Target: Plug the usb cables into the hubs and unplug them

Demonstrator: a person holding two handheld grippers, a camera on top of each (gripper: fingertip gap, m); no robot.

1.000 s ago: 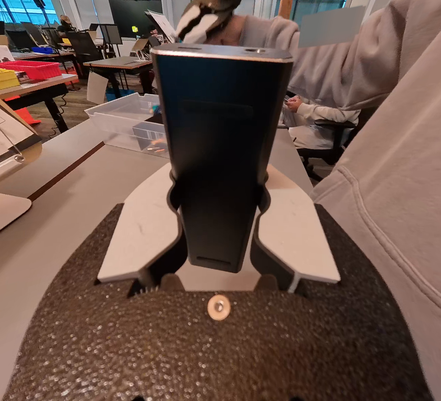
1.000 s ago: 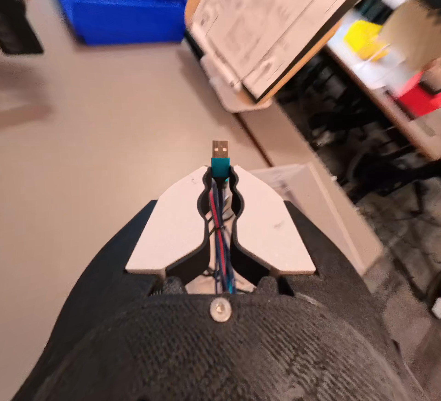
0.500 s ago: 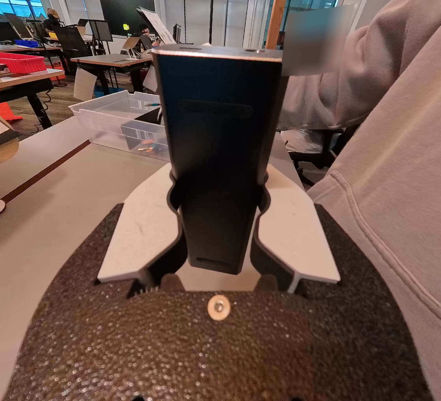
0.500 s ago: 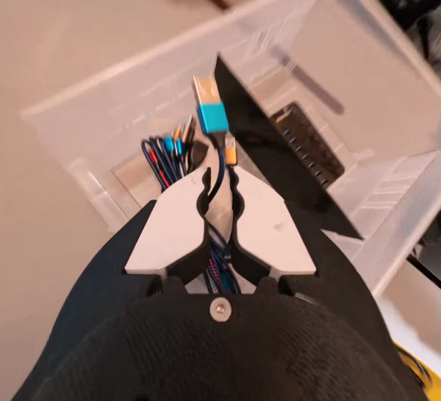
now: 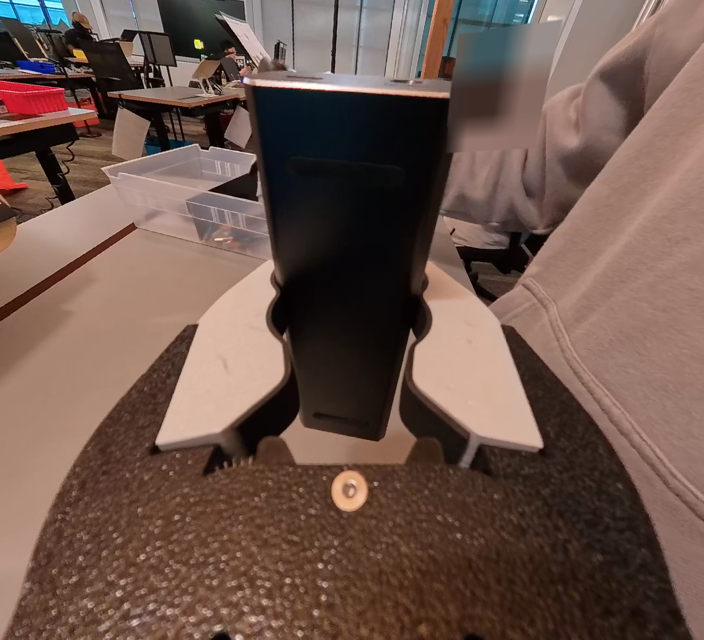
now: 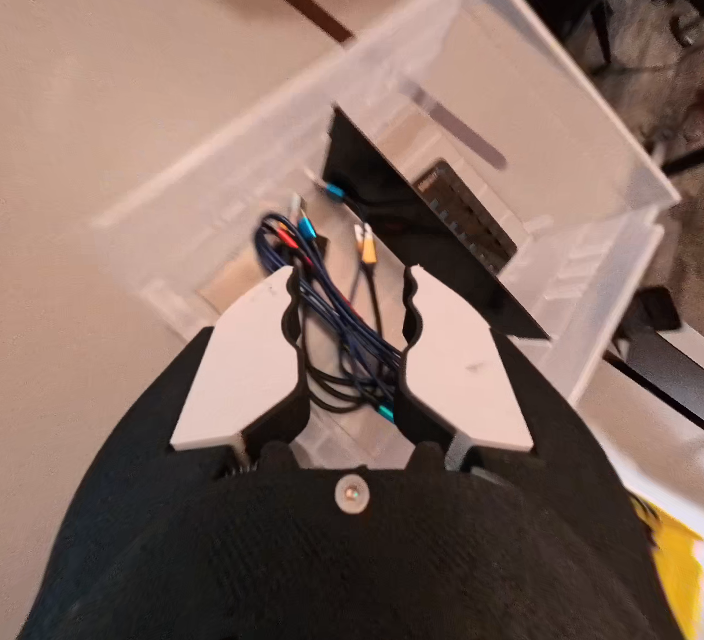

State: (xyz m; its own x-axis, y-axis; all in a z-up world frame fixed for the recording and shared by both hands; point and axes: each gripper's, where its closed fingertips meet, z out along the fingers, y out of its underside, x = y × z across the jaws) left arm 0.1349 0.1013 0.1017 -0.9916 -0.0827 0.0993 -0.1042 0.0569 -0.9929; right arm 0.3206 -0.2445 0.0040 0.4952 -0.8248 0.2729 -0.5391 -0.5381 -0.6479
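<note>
The left gripper (image 5: 348, 288) is clamped on a dark hub (image 5: 348, 210), holding it upright off the table so its ports stay reachable, while the right gripper (image 6: 348, 271) hangs open and empty over the USB cables (image 6: 327, 302) piled in the clear bin (image 6: 594, 149), probably between picks.

black hub (image 5: 348, 241), navy cables (image 6: 343, 313), clear bin (image 6: 533, 96)
</note>
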